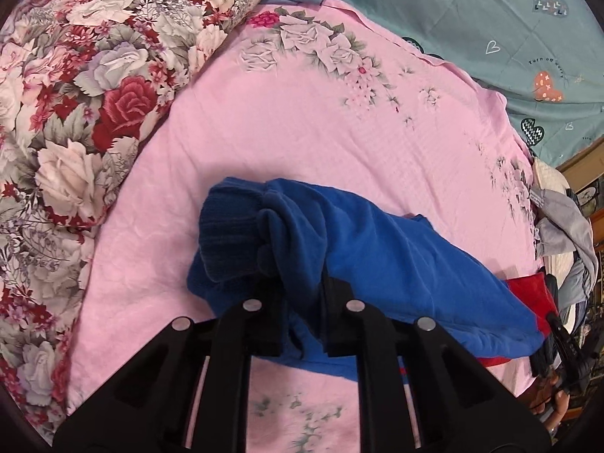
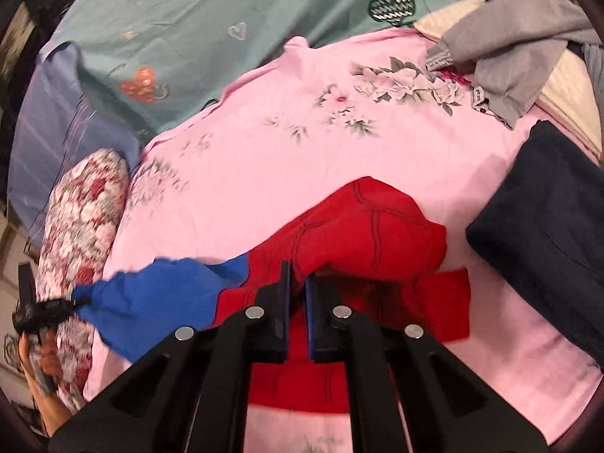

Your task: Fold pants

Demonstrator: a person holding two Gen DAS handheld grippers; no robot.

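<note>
The pants (image 1: 377, 249) are lying across the pink bed sheet (image 1: 302, 120), blue leg end under the left gripper (image 1: 304, 302) and red waist end under the right gripper (image 2: 298, 290), probably so both ends can be lifted together for a fold. The left gripper is pinching blue fabric just behind the ribbed cuff (image 1: 230, 226). The right gripper is clamping a ridge of red cloth, which is bunching up just ahead of it.

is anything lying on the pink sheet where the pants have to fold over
Nothing visible does. Both grippers, left and right, are already shut on the pants, and the pink sheet beyond them is bare. The dark cloth and grey clothes lie off to the side.
</note>
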